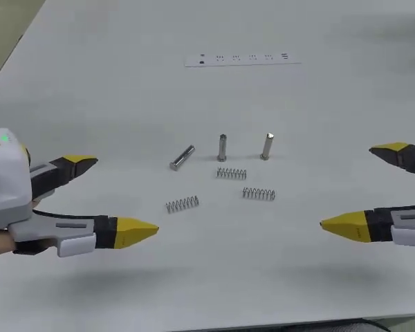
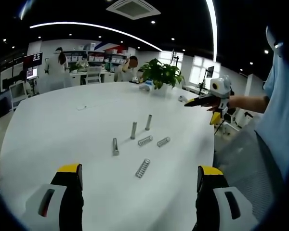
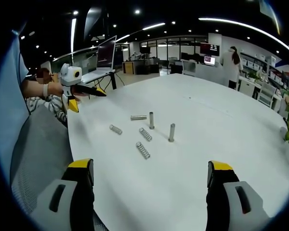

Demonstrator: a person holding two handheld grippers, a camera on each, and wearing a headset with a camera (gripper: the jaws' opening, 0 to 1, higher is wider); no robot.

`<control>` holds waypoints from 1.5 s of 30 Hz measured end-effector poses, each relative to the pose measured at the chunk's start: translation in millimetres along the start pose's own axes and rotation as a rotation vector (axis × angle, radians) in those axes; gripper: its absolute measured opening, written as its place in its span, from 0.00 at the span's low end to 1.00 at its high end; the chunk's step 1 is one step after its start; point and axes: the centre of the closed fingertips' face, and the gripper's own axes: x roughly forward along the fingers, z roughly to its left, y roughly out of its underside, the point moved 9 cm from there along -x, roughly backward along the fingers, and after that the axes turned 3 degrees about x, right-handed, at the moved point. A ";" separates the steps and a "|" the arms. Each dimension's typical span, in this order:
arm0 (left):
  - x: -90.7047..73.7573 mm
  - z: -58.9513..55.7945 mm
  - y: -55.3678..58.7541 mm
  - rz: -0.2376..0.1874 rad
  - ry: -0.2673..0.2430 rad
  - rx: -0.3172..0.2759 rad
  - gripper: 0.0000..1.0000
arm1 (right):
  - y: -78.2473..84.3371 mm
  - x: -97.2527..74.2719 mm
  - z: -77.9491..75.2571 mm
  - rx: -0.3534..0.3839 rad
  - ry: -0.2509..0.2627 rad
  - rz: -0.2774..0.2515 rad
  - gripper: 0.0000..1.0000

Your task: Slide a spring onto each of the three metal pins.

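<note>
Three metal pins stand in a row mid-table: one lying on its side, two upright. Three loose springs lie just in front of them. My left gripper hovers open at the left, well short of the lying pin and the nearest spring. At the right my right gripper is open too, apart from the springs and the upright pin. Neither holds anything.
A flat white strip with small markings lies farther back on the white table. The table's near edge runs along the bottom. A potted plant stands at the table's far end; a grey chair sits beside the table.
</note>
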 end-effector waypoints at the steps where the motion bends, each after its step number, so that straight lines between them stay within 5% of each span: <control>1: 0.3 0.4 0.0 0.002 0.000 0.000 0.97 | 0.1 0.1 -0.1 0.000 0.000 0.001 0.97; 23: 33.4 21.6 -16.0 0.100 0.037 0.033 0.93 | 6.1 4.7 -4.9 0.021 -0.021 0.000 0.97; 45: 62.2 44.3 -18.6 0.220 0.040 0.040 0.88 | 19.2 7.5 -6.0 0.049 -0.026 0.011 0.97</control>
